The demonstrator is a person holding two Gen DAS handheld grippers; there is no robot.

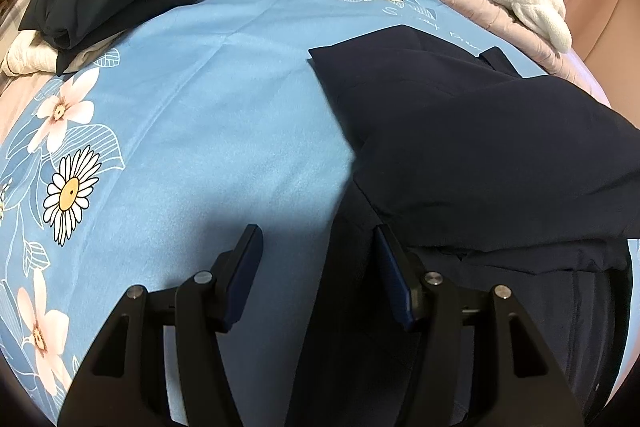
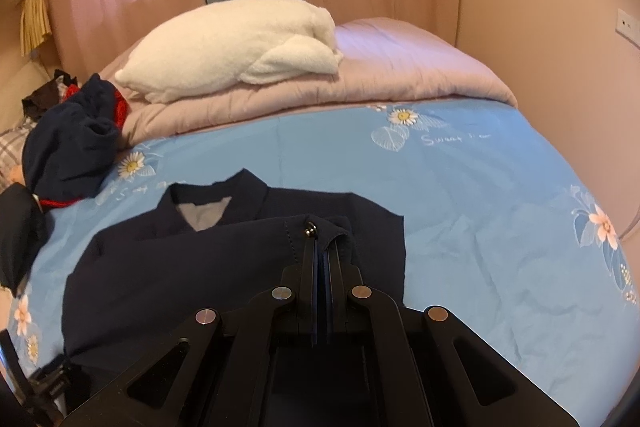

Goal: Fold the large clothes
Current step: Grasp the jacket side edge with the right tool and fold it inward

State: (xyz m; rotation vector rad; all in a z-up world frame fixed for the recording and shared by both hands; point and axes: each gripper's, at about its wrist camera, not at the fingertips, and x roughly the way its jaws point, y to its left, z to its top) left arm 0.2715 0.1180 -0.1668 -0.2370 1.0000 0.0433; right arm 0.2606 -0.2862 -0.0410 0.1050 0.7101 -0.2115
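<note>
**Right gripper pinching the jacket's edge**

The dark navy fabric jacket (image 2: pixel 248 259) is lying partly folded on the light blue floral bedsheet (image 2: pixel 480 211). The right gripper (image 2: pixel 325 247) is clamping its zipper edge — jaws closed. The left gripper (image 1: pixel 316 259) is hovering beside it — its 2 jaws spread, holding nothing.

Soft, warm indoor light falls evenly on the blue bedsheet (image 1: pixel 208 99), with a broad shadow near the left tongs (image 1: pixel 316 247). Both fisheye views bend strongly and darken at their corners. The navy jacket (image 2: pixel 240 251) shows blurred edges and little detail.
</note>
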